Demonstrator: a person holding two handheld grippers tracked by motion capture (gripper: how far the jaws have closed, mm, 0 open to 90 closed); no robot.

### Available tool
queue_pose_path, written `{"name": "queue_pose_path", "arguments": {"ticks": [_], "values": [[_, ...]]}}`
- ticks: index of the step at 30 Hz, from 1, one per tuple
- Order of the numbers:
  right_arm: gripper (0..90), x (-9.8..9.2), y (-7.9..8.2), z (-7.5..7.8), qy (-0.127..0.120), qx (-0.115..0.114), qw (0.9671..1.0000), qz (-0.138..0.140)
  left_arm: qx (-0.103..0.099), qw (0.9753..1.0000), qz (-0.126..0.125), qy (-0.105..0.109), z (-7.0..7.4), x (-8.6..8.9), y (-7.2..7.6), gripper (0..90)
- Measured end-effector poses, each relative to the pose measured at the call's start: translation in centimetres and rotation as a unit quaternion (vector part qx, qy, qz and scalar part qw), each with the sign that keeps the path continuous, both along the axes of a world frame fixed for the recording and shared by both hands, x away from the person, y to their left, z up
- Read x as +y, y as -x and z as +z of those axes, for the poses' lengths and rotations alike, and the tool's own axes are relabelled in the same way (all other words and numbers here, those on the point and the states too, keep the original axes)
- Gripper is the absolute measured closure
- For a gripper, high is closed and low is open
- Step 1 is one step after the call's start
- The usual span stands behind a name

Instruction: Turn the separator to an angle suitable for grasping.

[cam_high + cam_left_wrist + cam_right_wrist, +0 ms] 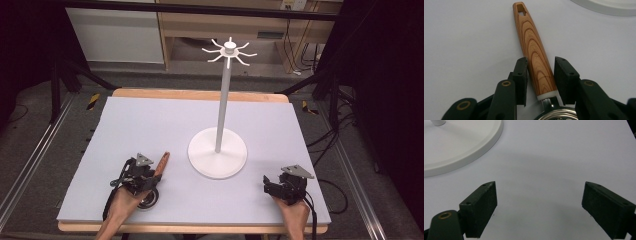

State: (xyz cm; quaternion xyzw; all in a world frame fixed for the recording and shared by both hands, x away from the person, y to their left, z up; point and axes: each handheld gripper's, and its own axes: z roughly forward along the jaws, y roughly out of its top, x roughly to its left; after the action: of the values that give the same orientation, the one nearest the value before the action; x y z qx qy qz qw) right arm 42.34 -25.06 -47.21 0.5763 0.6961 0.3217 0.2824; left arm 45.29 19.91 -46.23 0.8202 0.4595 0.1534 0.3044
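1. Table (150,125): a pale lavender sheet covered a wooden top; both grippers sat at its near edge, the left one well apart from the right.
2. Stand (218,150): a white round base carried an upright pole topped by a ring of curved hooks (229,51). It stood ahead of and between the two grippers. Its base rim crossed the upper right corner of the left gripper view (604,7) and the upper left of the right gripper view (469,147), ahead of the jaws in each and touching neither.
3. Right gripper (539,207): its jaws stood wide apart over bare sheet, with nothing between them. A hand (294,215) held it from behind.
4. Left gripper (540,77): its jaws were partly open, one on either side of the handle; the left jaw lay close against the wood, the right showed a narrow gap. Whether either actually pressed it could not be told.
5. Strainer (149,198): its metal bowl rim showed beneath the jaws at the gripper's base.
6. Handle (534,47): wood-grained, lying flat on the sheet, it ran from a white collar between the jaws to a slotted end well ahead of the tips.
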Motion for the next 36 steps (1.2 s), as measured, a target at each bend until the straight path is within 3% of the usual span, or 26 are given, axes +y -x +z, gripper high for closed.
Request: {"name": "queue_pose_path", "arguments": {"ticks": [5, 9, 14, 15, 25, 31, 36], "values": [[13.3, 0.1, 0.1, 0.0, 0.001, 0.0, 1.0, 0.001, 0.008, 0.9998, -0.016, 0.011, 0.0, -0.2, 0.2, 65.8], [13.3, 0.1, 0.0, 0.0, 0.003, 0.001, 1.0, 0.003, 0.0, 0.9995, -0.031, -0.009, 0.0, -0.9, 0.7, 66.5], [13.3, 0.1, 0.0, 0.0, 0.002, 0.003, 1.0, 0.003, -0.004, 0.9991, -0.04, -0.017, 0.1, -0.9, 0.7, 65.7], [13.2, 0.1, 0.0, 0.0, 0.002, 0.003, 1.0, 0.003, -0.004, 0.9991, -0.039, -0.016, 0.1, -0.9, 0.7, 54.7], [13.3, 0.0, 0.0, 0.0, 0.0, 0.004, 1.0, 0.001, -0.014, 0.9995, -0.025, -0.014, 2.1, -0.1, 0.7, 32.0], [13.2, -0.1, 0.0, 0.0, 0.0, 0.003, 1.0, -0.001, -0.011, 0.9991, -0.041, -0.001, 2.8, -0.1, 0.5, 33.6], [13.3, -0.2, 0.0, 0.0, -0.001, 0.003, 1.0, -0.002, -0.008, 0.9989, -0.045, -0.009, 3.2, -0.6, -0.5, 37.2]]}}
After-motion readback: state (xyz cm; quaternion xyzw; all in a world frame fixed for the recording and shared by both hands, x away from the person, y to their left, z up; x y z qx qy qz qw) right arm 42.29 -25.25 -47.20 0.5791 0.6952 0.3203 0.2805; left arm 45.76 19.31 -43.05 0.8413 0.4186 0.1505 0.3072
